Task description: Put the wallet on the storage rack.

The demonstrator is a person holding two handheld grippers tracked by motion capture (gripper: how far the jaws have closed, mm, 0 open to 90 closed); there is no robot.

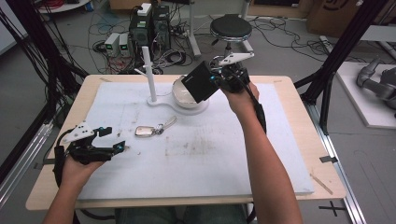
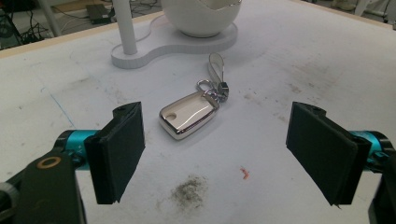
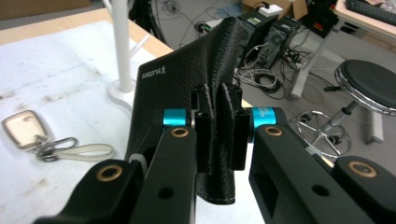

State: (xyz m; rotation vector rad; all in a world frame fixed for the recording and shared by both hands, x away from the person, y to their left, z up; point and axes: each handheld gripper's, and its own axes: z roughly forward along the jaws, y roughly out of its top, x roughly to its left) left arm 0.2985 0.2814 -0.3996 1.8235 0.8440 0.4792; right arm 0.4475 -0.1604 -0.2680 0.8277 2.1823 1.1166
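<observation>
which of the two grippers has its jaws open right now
The left gripper: its jaws stand wide apart over the key fob, while the right gripper pinches the black wallet.

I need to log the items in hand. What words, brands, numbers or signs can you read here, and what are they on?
Black leather wallet clamped in the right gripper: a short white stamp near its upper corner, too blurred to read with confidence.
Silver key fob on the white table mat: no text legible.
Computer towers on the floor behind the table: small stickers, too small to read.
Nothing else bears readable text.
</observation>
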